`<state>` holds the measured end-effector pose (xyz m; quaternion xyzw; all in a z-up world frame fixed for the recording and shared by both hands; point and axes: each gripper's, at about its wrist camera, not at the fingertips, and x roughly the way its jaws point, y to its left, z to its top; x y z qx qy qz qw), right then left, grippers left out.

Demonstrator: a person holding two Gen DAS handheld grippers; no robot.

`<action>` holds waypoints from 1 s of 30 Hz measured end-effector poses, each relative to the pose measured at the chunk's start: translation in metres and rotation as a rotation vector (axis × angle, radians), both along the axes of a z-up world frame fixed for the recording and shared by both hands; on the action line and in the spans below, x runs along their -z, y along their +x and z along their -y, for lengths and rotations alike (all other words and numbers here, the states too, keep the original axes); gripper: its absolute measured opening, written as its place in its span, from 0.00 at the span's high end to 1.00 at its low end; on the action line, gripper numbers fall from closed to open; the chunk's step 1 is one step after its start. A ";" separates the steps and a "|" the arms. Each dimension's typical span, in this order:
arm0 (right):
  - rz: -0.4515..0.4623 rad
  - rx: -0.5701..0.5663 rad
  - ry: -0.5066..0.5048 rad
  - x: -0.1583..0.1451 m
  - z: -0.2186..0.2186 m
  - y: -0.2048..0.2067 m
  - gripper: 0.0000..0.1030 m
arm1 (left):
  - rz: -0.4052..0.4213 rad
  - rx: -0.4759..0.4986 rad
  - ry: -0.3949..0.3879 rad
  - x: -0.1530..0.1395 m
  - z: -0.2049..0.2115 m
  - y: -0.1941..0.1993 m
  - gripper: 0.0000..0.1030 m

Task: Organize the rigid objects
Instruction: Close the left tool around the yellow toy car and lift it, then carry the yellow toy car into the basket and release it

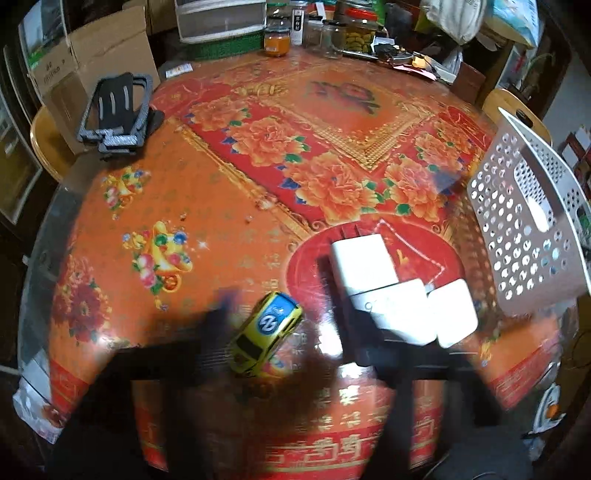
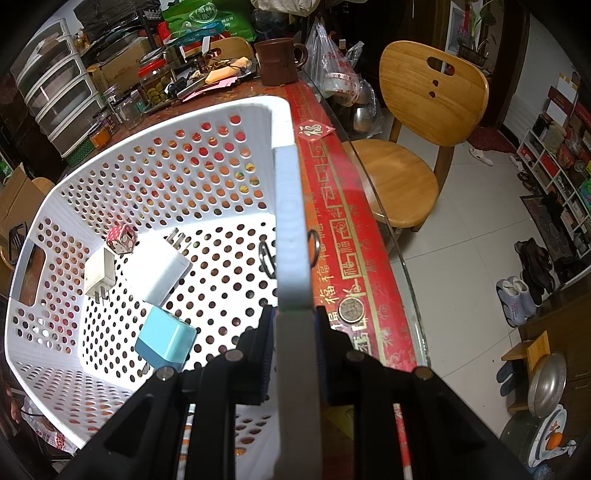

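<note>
In the left wrist view, a yellow and blue toy car [image 1: 266, 330] lies on the red tablecloth between my blurred left fingers, which stand apart. My left gripper [image 1: 284, 332] is open around it. White power adapters [image 1: 399, 288] lie just right of the car. The white perforated basket [image 1: 528, 221] stands tilted at the right. In the right wrist view, my right gripper [image 2: 295, 325] is shut on the basket's near rim [image 2: 291, 229]. Inside the basket lie a blue charger [image 2: 164, 338], two white chargers [image 2: 157, 269], a small patterned cube [image 2: 122, 238] and a carabiner [image 2: 266, 258].
A black phone stand [image 1: 116, 110] sits at the table's far left. Jars [image 1: 332, 33] and clutter line the far edge. A coin [image 2: 351, 309] lies by the table's glass edge. A wooden chair [image 2: 413, 147] stands beside the table.
</note>
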<state>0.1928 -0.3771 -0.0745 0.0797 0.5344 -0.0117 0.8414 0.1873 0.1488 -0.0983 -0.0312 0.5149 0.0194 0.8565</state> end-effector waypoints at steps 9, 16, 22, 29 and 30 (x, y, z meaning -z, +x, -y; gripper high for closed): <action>-0.001 0.002 -0.002 0.000 -0.001 0.000 0.82 | -0.064 -0.004 0.045 0.024 -0.016 -0.002 0.31; -0.002 0.000 -0.006 -0.001 -0.001 0.001 0.82 | -0.071 0.006 0.017 0.033 -0.020 -0.004 0.72; -0.001 0.000 -0.003 -0.001 -0.001 0.001 0.82 | -0.042 0.006 0.028 0.022 -0.011 -0.002 0.72; -0.001 -0.002 -0.003 -0.001 -0.001 0.001 0.82 | 0.090 0.037 0.041 -0.038 0.013 -0.006 0.72; 0.000 -0.003 -0.002 -0.001 -0.001 0.001 0.82 | 0.109 0.051 0.046 -0.050 0.022 -0.006 0.72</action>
